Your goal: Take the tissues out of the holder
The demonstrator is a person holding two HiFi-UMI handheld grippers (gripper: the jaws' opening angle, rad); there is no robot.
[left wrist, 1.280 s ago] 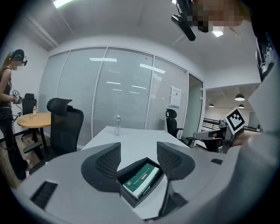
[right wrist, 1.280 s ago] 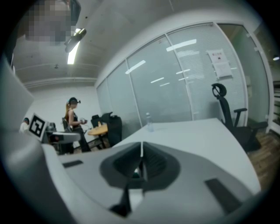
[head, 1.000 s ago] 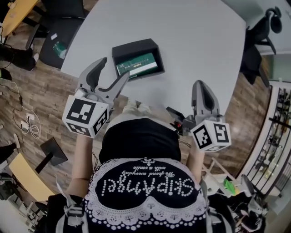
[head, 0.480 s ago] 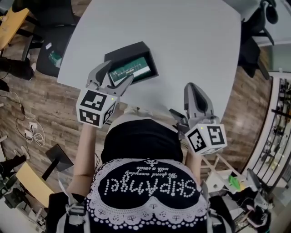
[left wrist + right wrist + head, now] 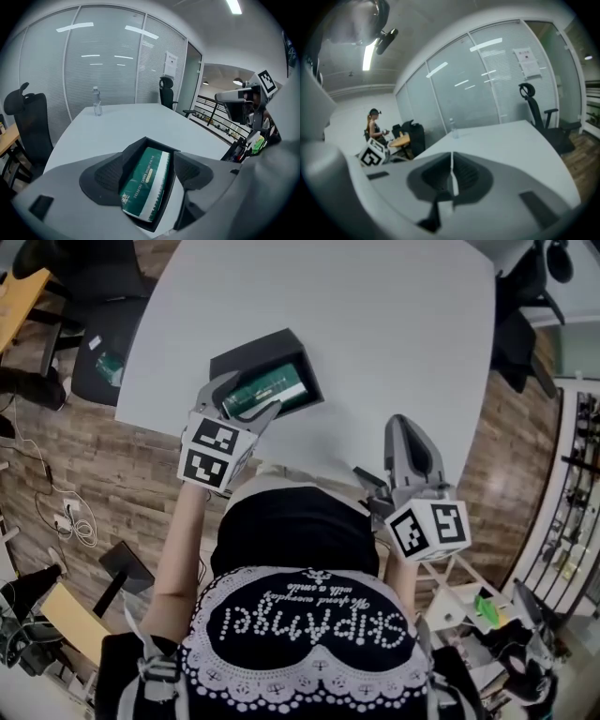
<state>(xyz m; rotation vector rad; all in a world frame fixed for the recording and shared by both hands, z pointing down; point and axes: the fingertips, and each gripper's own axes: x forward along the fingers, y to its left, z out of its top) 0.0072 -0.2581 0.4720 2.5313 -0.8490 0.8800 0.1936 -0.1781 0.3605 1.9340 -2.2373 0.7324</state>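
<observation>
Left gripper (image 5: 149, 164): jaws wide apart, just been opening, flanking without pressing the green-and-white wrapped tissue pack (image 5: 144, 183), which lies inside the black open-topped box holder (image 5: 135, 151). Right gripper (image 5: 451, 174): jaws closed together, empty, at four o'clock of the holder in the head view. Holder rests near the edge of the white round-cornered table (image 5: 375, 324).
</observation>
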